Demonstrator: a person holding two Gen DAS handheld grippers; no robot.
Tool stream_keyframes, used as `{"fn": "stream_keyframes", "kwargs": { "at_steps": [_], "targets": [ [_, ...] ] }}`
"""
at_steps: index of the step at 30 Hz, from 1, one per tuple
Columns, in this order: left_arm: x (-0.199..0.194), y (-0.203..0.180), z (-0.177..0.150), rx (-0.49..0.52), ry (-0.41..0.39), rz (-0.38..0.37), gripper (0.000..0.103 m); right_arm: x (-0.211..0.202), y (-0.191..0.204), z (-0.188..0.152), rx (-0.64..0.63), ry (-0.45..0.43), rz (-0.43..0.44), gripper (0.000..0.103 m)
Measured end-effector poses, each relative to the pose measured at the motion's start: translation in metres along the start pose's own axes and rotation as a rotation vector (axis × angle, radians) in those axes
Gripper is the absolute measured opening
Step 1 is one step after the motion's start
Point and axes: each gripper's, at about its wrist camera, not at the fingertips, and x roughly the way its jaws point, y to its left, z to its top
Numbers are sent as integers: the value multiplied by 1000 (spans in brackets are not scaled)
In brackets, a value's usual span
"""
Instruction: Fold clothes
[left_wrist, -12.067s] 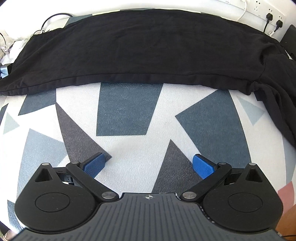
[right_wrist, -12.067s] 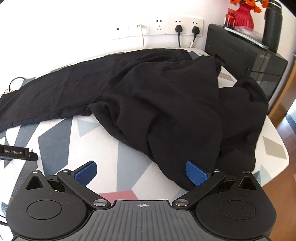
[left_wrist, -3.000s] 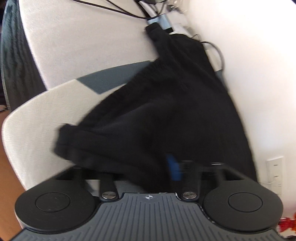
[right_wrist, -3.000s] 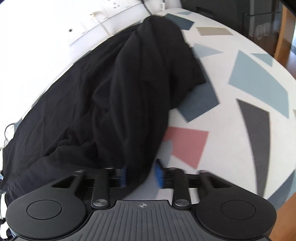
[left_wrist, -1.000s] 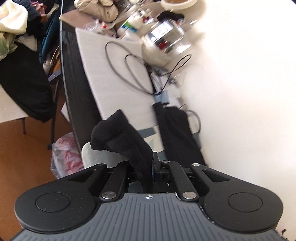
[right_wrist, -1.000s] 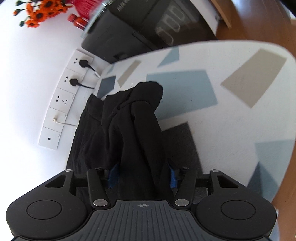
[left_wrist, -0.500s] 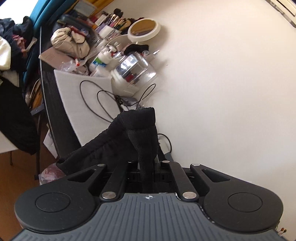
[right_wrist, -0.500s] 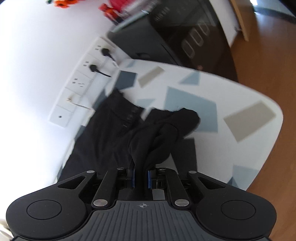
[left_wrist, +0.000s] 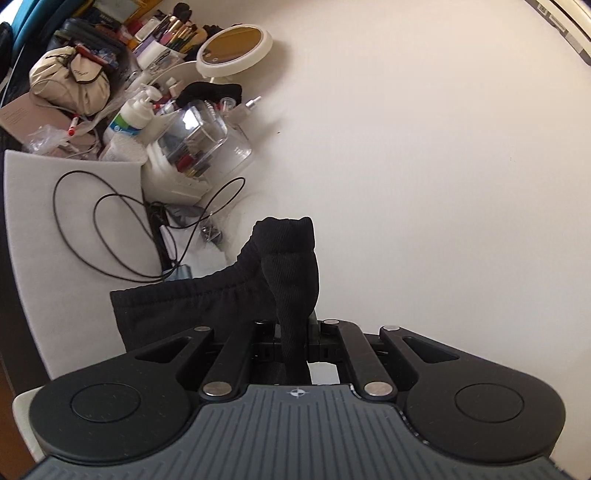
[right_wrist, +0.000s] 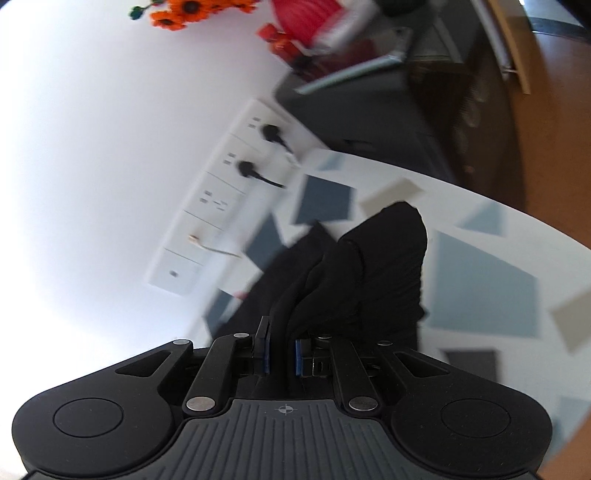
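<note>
Both the left gripper (left_wrist: 295, 334) and right gripper (right_wrist: 281, 350) clamp the black garment (left_wrist: 291, 266), which hides their fingertips; a cluttered desk (left_wrist: 74, 221) lies behind, and sockets (right_wrist: 236, 184) are blurred.

Wrist views (close), along fingers

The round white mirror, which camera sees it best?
The left wrist view. The round white mirror stands clear and sharp at the top, among brushes and bottles on the cluttered desk. The right wrist view does not show it at all, only wall sockets and black cloth.
</note>
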Motion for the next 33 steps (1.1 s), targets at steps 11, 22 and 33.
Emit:
{"fn": "stream_keyframes", "kwargs": {
  "at_steps": [11, 22, 33],
  "targets": [
    [166, -18, -14, -82, -15, 237, 6, 126, 25, 52, 45, 33, 3, 10],
    [284, -12, -51, -48, 0, 361, 6, 213, 28, 65, 0, 23, -86, 10],
    [361, 15, -92, 24, 201, 578, 73, 279, 17, 68, -26, 56, -178, 20]
  ]
}}
